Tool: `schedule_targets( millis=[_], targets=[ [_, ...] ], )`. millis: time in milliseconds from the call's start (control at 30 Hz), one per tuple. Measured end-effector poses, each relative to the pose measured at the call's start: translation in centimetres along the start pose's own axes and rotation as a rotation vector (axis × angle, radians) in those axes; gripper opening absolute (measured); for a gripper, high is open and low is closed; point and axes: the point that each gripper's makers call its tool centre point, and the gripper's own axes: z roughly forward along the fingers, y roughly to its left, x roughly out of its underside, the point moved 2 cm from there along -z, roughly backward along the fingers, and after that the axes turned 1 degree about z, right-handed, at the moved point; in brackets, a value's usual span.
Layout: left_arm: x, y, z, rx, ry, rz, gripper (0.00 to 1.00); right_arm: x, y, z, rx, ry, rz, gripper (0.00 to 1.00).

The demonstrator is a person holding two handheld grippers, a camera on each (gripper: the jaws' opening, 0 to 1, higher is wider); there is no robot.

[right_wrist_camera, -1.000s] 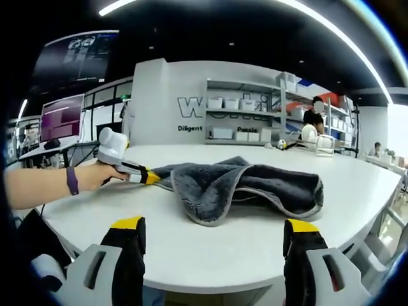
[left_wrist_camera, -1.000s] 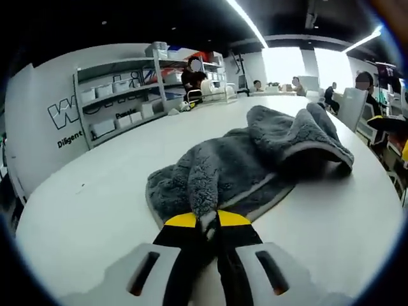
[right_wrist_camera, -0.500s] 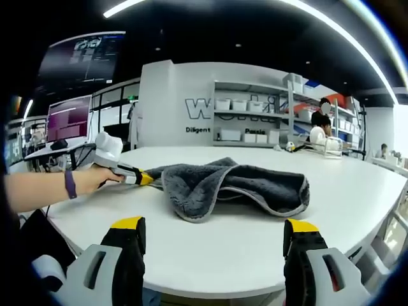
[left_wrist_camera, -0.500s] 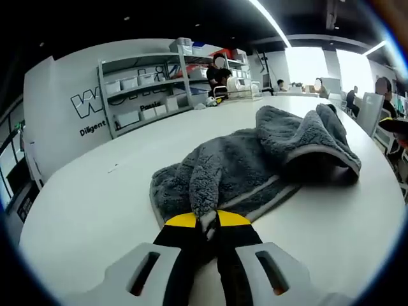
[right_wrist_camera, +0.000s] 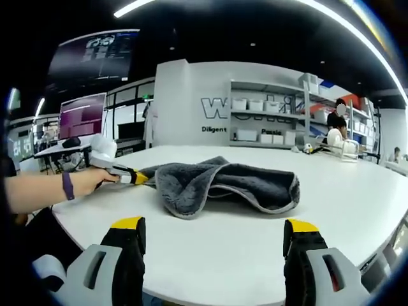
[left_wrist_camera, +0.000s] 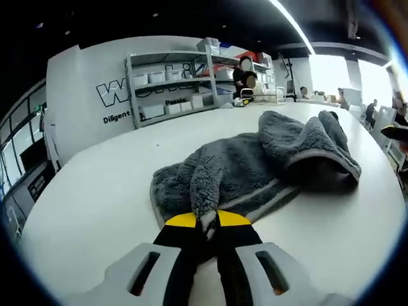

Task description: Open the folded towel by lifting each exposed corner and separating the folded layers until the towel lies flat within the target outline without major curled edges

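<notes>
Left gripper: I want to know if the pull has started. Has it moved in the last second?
Yes. The left gripper, shut on the towel, has swung to its left: the shelves have slid rightward across the left gripper view.

White wall (right_wrist_camera: pixel 185 102) with shelving (right_wrist_camera: pixel 264 121), dark ceiling, strip lights (left_wrist_camera: pixel 296 29).

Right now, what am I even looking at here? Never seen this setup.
A person holds two handheld grippers, each with its own fisheye camera looking out along its jaws. In the left gripper view, the left gripper is shut on the near edge of a crumpled grey towel lying on a white table. In the right gripper view, the right gripper is open, holding nothing, well short of the towel. The person's hand with the left gripper shows there too.
</notes>
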Motion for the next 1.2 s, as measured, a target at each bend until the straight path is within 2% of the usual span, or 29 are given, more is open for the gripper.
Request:
schedule_targets(
  millis=[133, 467, 900, 1133, 1200],
  targets=[
    [0.6, 1.3, -1.1, -0.026, -0.002, -0.018, 0.08, -0.1, 0.6, 0.4, -0.019, 0.002, -0.002, 0.91],
    [2.5, 2.7, -4.6, -0.052, -0.034, -0.088, 0.08, -0.5, 1.8, 0.9, -0.057, -0.003, -0.009, 0.91],
    [4.3, 3.5, -8.6, -0.053, -0.039, -0.087, 0.08, -0.7, 2.5, 0.9, -0.085, -0.002, -0.012, 0.91],
    [4.9, 3.8, -10.0, -0.072, -0.039, -0.09, 0.08, -1.3, 3.4, 0.6, -0.106, -0.015, -0.019, 0.91],
    [5.0, 3.4, -10.3, -0.076, -0.04, -0.092, 0.08, -1.4, 3.7, 0.6, -0.113, -0.017, -0.022, 0.91]
  ],
)
